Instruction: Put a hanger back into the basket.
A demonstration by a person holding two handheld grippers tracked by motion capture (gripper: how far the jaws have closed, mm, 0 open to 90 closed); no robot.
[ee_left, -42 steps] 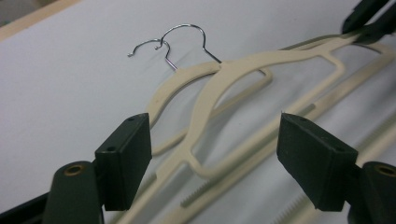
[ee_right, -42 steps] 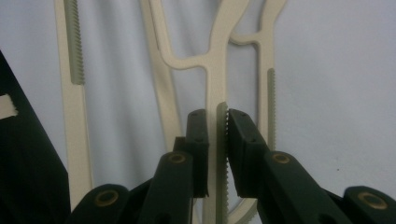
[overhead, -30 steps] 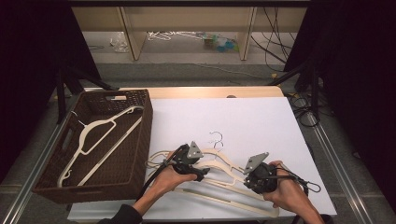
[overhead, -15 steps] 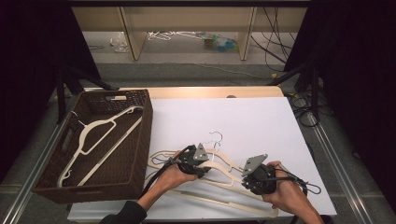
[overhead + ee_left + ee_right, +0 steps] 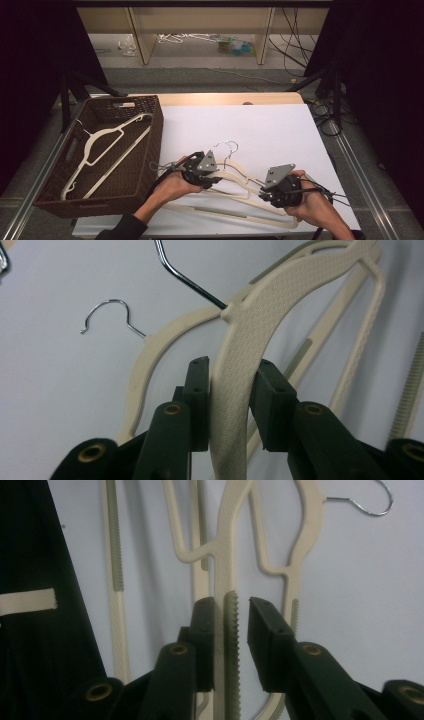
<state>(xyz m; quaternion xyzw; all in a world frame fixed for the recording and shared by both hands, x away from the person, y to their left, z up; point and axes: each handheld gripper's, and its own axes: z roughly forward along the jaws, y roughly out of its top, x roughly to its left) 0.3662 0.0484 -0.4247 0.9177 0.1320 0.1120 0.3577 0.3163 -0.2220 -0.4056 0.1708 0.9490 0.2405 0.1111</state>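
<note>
Cream plastic hangers with wire hooks lie overlapped on the white table (image 5: 270,130) near its front edge. My left gripper (image 5: 202,172) (image 5: 233,362) is shut on the curved shoulder of the top hanger (image 5: 235,177) (image 5: 280,295), just below its neck. My right gripper (image 5: 280,190) (image 5: 231,600) straddles that hanger's (image 5: 225,545) straight arm, where a ribbed grey-green strip runs. Its left jaw touches the arm and a gap shows at the right jaw. A second hanger (image 5: 165,330) (image 5: 305,535) lies underneath on the table.
A dark wicker basket (image 5: 155,130) stands on the table's left side and holds one cream hanger (image 5: 100,145). Behind the table are shelf legs and cables on the floor. A black area with a cream strip (image 5: 30,600) borders the right gripper view's left edge.
The left gripper has turned a little at the hanger's neck and shifted slightly. The right hand has barely moved.
</note>
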